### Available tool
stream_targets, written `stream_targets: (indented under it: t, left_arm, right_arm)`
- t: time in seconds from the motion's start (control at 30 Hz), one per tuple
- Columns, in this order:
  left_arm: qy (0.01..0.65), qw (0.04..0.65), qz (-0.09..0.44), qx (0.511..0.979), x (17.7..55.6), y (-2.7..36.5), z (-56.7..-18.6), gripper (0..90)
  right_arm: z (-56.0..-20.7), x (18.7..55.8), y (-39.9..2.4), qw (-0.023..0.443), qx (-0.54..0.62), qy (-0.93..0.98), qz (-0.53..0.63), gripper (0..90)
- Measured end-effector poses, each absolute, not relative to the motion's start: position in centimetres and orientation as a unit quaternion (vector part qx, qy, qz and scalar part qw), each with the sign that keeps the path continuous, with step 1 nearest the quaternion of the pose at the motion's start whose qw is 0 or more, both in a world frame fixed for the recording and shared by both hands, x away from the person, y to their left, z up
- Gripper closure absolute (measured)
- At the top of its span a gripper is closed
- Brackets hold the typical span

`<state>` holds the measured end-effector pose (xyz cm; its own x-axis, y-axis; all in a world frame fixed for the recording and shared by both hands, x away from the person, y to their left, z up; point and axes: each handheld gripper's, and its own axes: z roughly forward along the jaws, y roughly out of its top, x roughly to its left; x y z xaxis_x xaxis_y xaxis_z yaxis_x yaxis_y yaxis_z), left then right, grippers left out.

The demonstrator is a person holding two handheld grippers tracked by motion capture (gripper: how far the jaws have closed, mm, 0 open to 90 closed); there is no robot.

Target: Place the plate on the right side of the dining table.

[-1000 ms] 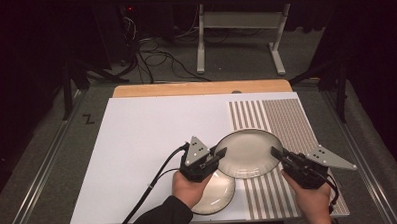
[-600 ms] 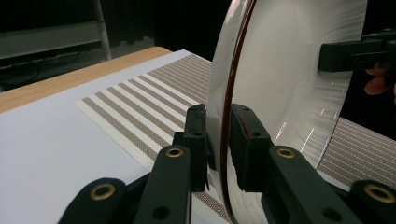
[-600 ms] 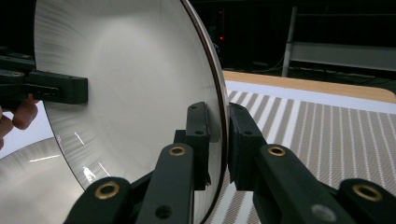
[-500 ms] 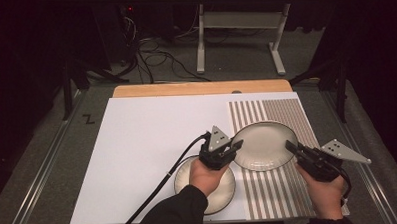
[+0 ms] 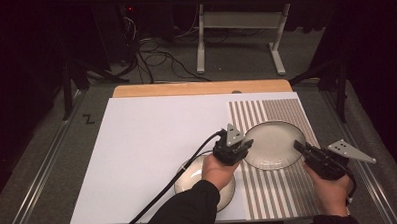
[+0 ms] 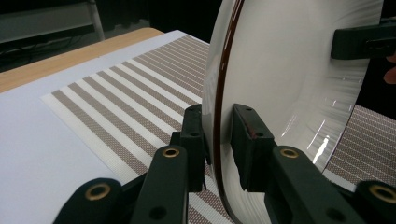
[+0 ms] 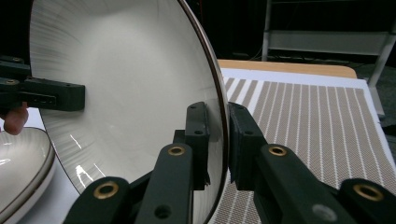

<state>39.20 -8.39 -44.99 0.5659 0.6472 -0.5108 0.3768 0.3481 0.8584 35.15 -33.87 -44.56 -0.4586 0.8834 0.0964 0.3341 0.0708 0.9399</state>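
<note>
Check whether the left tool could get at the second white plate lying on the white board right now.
Probably not: the left tool is clamped on the rim of the lifted white plate with a dark edge, shared with the right tool. The lower plate lies under that forearm.

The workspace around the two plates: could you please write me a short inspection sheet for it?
Surface: white board on a wooden table top, striped mat on its right part.
Job's things: held plate gripped at opposite rims, above the striped mat; second plate lies on the board under the left forearm.
Clutter: nothing seen.
Grippers: left hand-held gripper shut on the held plate's rim; right hand-held gripper shut on the opposite rim.
Cables: black cable trails from the left hand-held gripper across the board; loose floor cables behind the table.
Surroundings: dark room, white metal frame on the floor beyond.
</note>
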Motion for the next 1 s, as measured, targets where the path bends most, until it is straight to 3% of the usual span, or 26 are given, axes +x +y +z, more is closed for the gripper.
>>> stream_targets:
  t: [0.47,1.0]
  left_arm:
    - [0.471,0.654,0.094,0.584,41.0,-11.5,-46.9,73.5]
    - [0.487,0.622,0.098,0.606,41.6,-12.3,-47.9,70.3]
  right_arm:
    - [-46.6,36.0,-36.0,0.273,0.477,0.669,0.501,81.2]
    - [-47.3,35.8,-36.1,0.286,0.477,0.673,0.489,82.1]
